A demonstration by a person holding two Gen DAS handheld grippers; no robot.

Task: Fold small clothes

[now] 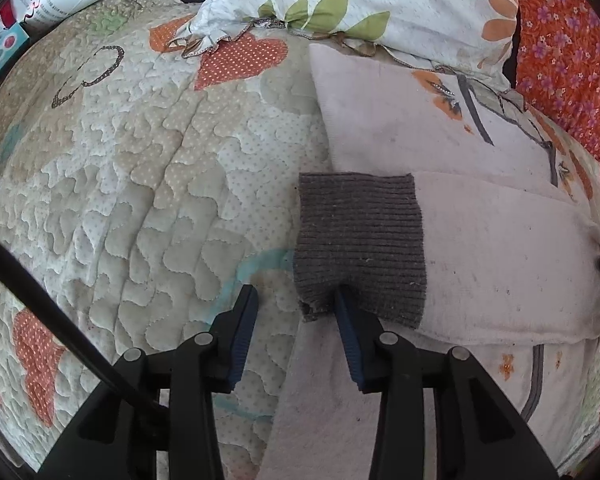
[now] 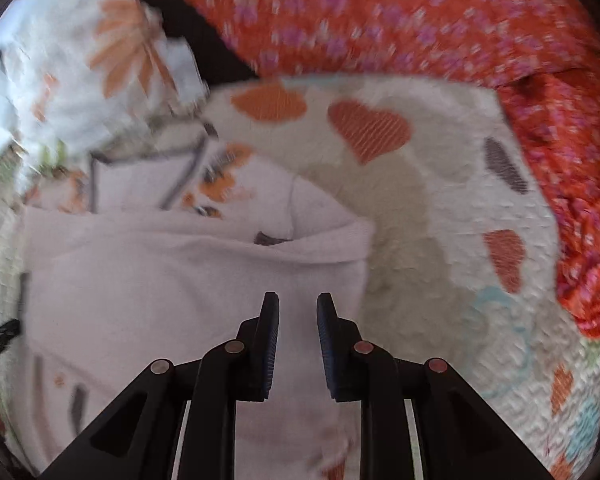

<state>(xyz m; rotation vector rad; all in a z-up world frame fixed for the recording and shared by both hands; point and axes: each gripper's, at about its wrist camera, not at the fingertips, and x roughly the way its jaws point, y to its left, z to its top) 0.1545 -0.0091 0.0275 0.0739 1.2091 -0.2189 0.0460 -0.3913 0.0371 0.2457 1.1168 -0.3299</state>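
Left gripper (image 1: 296, 296) is hovering released, one finger touching the sweater's (image 1: 500, 248) grey cuff (image 1: 360, 240) just ahead; right gripper (image 2: 298, 304) is hanging released above it; soft, light knit, best pinched at the cuff

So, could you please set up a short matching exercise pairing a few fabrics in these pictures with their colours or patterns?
Things:
1. ribbed cuff
2. small garment
3. quilt
4. bedcover at the right

Descriptions:
A. orange-red with purple flowers
B. dark grey knit
C. pale pink with orange flowers and grey trim
D. cream, stitched, with orange polka-dot hearts

Pairs: 1-B, 2-C, 3-D, 4-A
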